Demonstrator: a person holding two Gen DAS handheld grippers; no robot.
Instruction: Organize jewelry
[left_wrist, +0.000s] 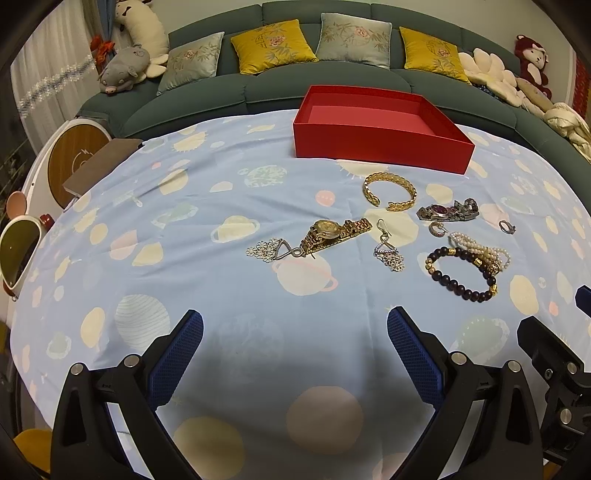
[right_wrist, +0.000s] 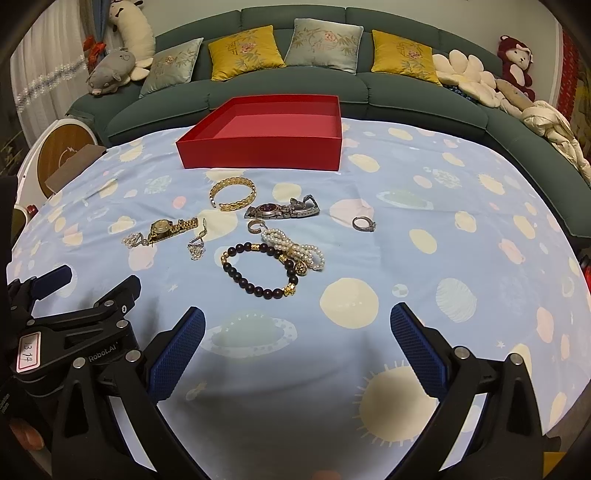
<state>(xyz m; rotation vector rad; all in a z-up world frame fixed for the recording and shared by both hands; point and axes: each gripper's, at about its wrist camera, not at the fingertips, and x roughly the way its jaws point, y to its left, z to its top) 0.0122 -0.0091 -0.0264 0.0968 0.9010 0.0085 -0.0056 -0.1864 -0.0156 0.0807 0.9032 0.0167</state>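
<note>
My big red box (right_wrist: 258, 149) sits at the far side of the surface (right_wrist: 443, 258), and I can see nothing in it. All the jewelry lies between the box and my two tools, so every piece has to go away from me, toward the far side.

My right hand-held gripper (right_wrist: 297, 350) is wide open and holds nothing. My left hand-held gripper (left_wrist: 295, 350) is wide open too, with nothing in it. Both hang near my edge of the surface.

From my right one, the dark bead bracelet (right_wrist: 258, 271) is straight ahead, a little to the left, and it is the nearest piece. From my left one the same bracelet is off to the right. So I think my right hand is the better one for it.

The gold watch (left_wrist: 338, 230) lies ahead of my left one, just a little to the right. Its long way runs left to right, tilted a bit. I think my left hand is nearer to that.

Now I count, big to small:
- one red box
- two watches, the gold one and a silver watch (right_wrist: 282, 210)
- three bracelets: the dark bead one, a gold cuff (right_wrist: 232, 194) and a pearl bracelet (right_wrist: 293, 249), which touches the bead one
- two long silver earrings (left_wrist: 388, 251)
- one small hoop earring (right_wrist: 255, 225)
- one ring (right_wrist: 364, 223), alone at the right
</note>
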